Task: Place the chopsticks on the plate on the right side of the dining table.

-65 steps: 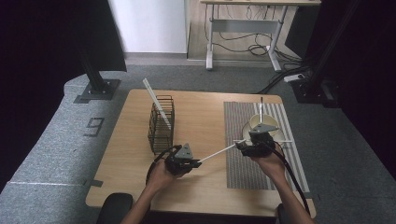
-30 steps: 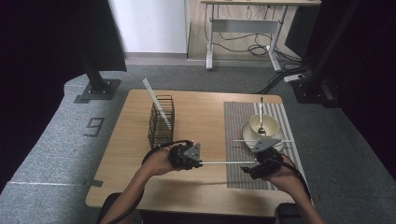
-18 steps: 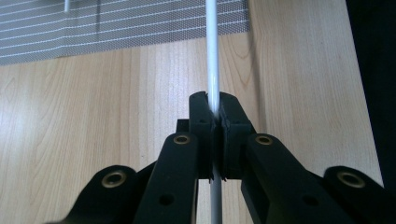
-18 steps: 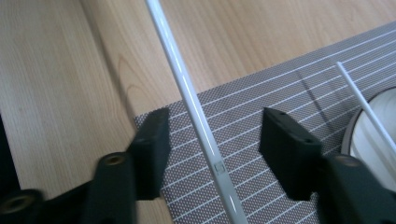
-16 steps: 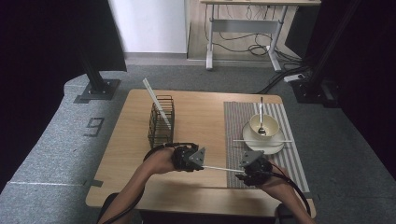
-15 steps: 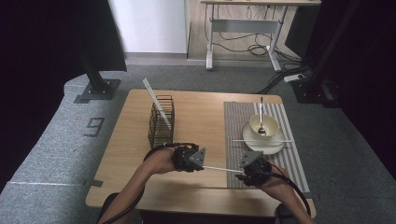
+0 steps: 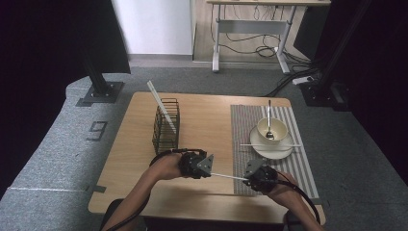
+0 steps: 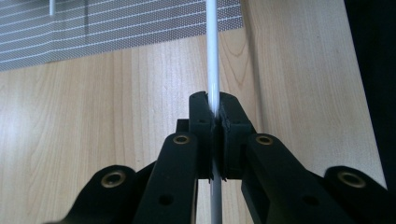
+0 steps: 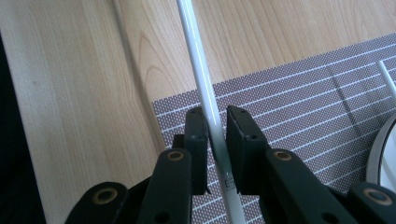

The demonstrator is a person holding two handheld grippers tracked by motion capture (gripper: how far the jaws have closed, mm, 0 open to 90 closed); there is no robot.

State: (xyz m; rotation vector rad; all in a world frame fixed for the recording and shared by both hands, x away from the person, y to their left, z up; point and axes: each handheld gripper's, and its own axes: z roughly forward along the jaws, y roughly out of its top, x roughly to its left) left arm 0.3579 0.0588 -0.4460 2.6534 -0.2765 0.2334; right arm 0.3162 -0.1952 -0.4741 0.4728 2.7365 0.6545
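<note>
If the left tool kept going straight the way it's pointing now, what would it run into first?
Probably the right tool: the left tool points along the white stick it grips, which ends in the right tool's jaws. Depth is hard to judge.

High view above the table (image 7: 202,115) looking forward-down, claw views close, apparently downward, sharing striped mat (image 7: 243,125)

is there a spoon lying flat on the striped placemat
No, the spoon stands in the bowl on the plate.
</note>
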